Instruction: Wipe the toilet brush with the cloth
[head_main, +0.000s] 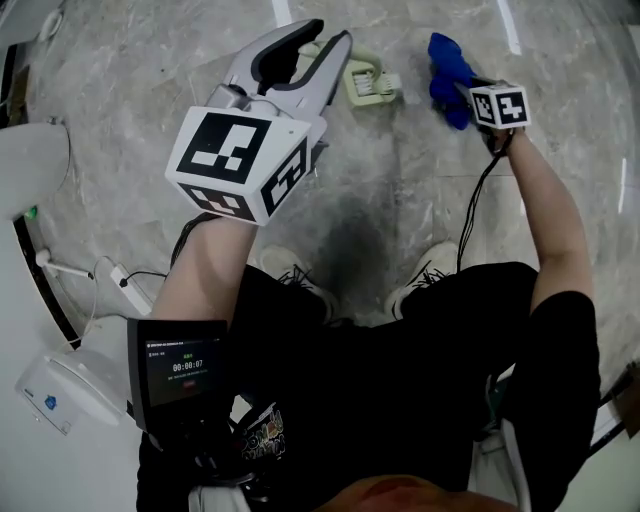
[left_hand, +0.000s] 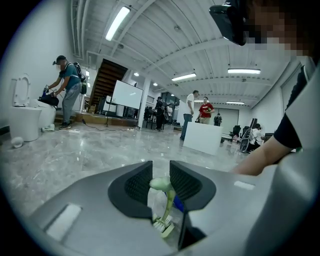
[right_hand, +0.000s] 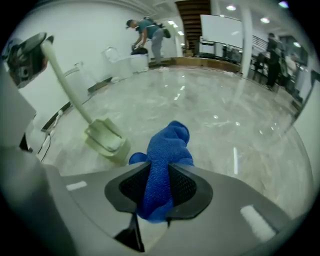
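My left gripper is shut on the handle of the pale green toilet brush, and the brush head hangs low over the marble floor. In the left gripper view the handle runs down between the pads to the bristled head. My right gripper is shut on the blue cloth, which sticks out past the jaws just right of the brush head. In the right gripper view the cloth bunches between the pads, and the brush head lies a little to its left, apart from it.
A white toilet stands at the left, with a power strip and a white device below it. The holder's shoes are just below the grippers. Farther off, people stand by another toilet and a white counter.
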